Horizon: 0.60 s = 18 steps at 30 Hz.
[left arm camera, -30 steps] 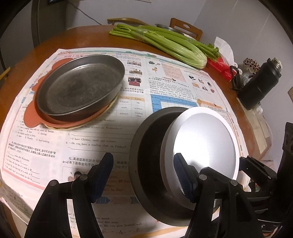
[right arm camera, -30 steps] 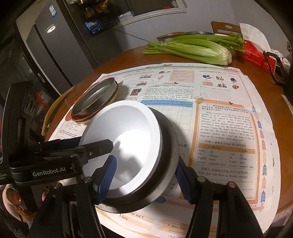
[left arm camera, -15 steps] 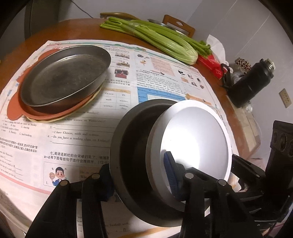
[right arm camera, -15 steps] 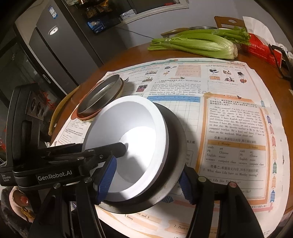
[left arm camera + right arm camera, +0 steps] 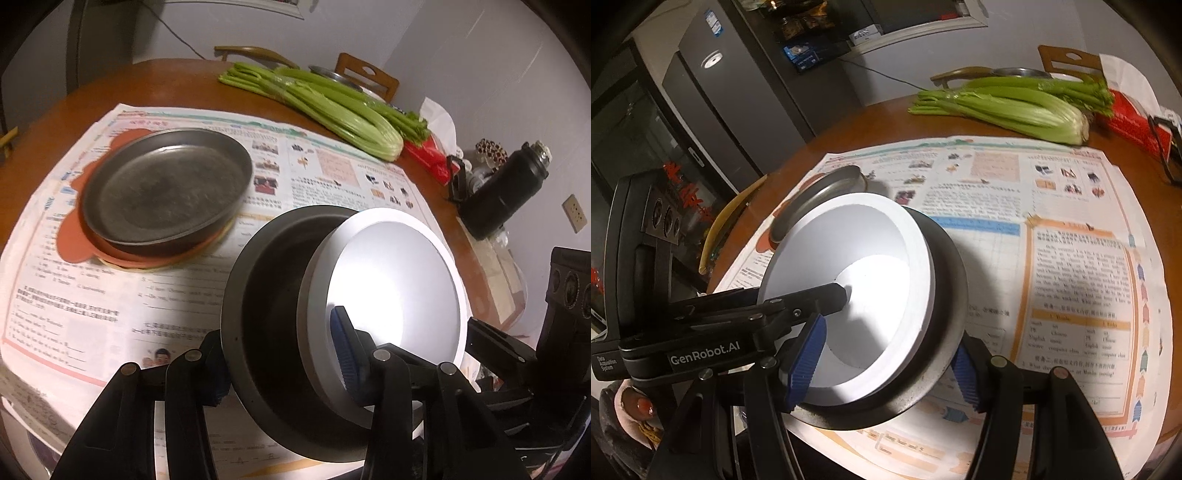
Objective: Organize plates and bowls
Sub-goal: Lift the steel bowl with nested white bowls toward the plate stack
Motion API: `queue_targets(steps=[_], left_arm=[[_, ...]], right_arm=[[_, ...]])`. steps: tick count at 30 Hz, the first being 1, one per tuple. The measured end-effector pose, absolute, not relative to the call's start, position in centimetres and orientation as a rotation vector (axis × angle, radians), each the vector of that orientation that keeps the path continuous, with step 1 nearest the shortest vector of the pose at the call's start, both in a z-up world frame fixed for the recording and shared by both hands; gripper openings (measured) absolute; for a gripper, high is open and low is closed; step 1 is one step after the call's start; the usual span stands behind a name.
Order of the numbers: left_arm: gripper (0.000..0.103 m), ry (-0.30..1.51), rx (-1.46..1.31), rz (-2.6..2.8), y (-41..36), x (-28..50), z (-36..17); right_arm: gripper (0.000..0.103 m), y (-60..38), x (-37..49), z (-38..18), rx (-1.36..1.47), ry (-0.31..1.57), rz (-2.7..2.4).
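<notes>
A white bowl [image 5: 391, 280] sits nested inside a dark grey bowl [image 5: 273, 295], and the pair is tilted on edge above the newspaper. My left gripper [image 5: 280, 358] is shut across both walls, one pad outside the dark bowl and one inside the white bowl. In the right wrist view, my right gripper [image 5: 884, 371] clamps the same white bowl [image 5: 857, 258] and dark bowl [image 5: 945, 280] from the other side, and a left finger [image 5: 827, 295] reaches into the white bowl. A metal plate [image 5: 166, 192] rests on an orange plate [image 5: 74, 243] to the left.
A newspaper [image 5: 332, 173] covers the round wooden table [image 5: 166, 85]. Celery [image 5: 332, 107], a red packet [image 5: 424, 155] and a black flask [image 5: 506, 192] lie at the far and right side. Chairs [image 5: 369, 74] stand behind. A dark fridge [image 5: 731, 92] stands left of the table.
My left gripper has shut onto the rims of the nested bowls, having stood open around them before. The bowls then rose slightly, while the right gripper kept its grip.
</notes>
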<state>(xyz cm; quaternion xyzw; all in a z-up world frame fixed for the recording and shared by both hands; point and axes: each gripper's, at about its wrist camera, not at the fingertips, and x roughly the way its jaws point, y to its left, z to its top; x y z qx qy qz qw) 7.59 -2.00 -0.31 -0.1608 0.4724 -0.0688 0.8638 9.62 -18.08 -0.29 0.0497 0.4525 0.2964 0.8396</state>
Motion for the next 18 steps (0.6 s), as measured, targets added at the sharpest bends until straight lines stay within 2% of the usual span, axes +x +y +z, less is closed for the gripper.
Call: queue_targets(steps=[18], left_arm=[[0.048,0.864,-0.38,-0.076,4.7,7.6,4.5]], right_arm=[[0.065,-11.5,11.5,4.7,0.029,0.868,0.703]])
